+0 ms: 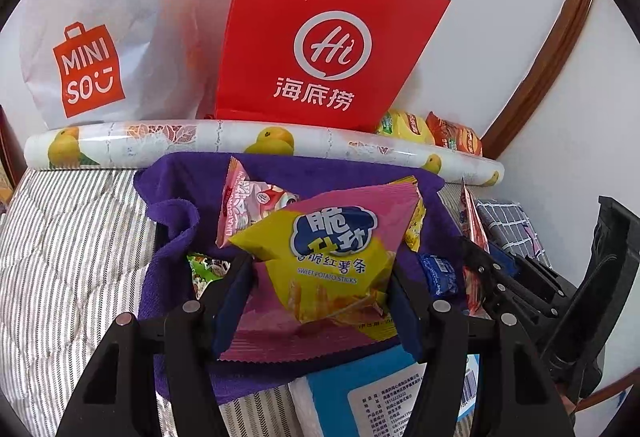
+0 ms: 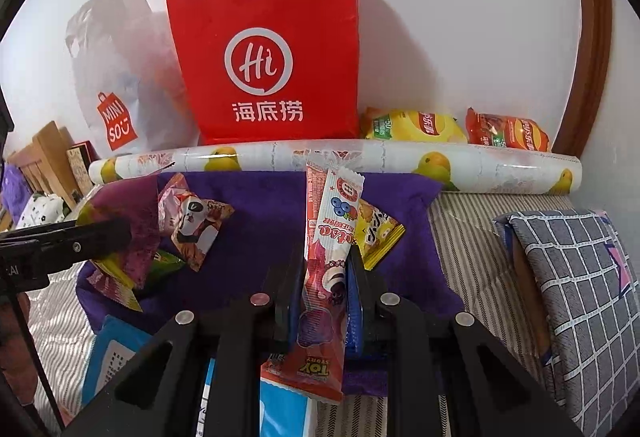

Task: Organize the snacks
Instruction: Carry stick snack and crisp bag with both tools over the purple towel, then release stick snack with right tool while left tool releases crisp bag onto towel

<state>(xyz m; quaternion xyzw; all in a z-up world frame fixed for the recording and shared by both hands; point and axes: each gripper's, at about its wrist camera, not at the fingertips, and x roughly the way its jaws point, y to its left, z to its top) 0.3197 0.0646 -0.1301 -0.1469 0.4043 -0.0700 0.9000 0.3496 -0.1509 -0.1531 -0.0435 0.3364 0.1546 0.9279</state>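
Observation:
My left gripper [image 1: 320,279] is shut on a pink and yellow bag of sweet potato sticks [image 1: 336,253], held just above a purple towel [image 1: 168,237]. My right gripper [image 2: 326,261] is shut on a long pink and red snack packet [image 2: 326,249] that stands upright over the same towel [image 2: 260,221]. Loose on the towel lie a panda-print packet [image 2: 192,225], a yellow packet [image 2: 378,233], a green packet [image 1: 204,265] and a small blue packet [image 1: 438,273]. In the right wrist view, one of the left gripper's fingers [image 2: 80,243] reaches in from the left.
A red paper bag [image 2: 272,49] and a white shopping bag [image 1: 92,49] lean on the wall behind a lemon-print roll [image 2: 360,161]. Yellow [image 2: 416,125] and red chip bags [image 2: 508,133] lie behind the roll. A grid-pattern pillow [image 2: 572,277] is on the right, a blue pack [image 1: 360,393] in front.

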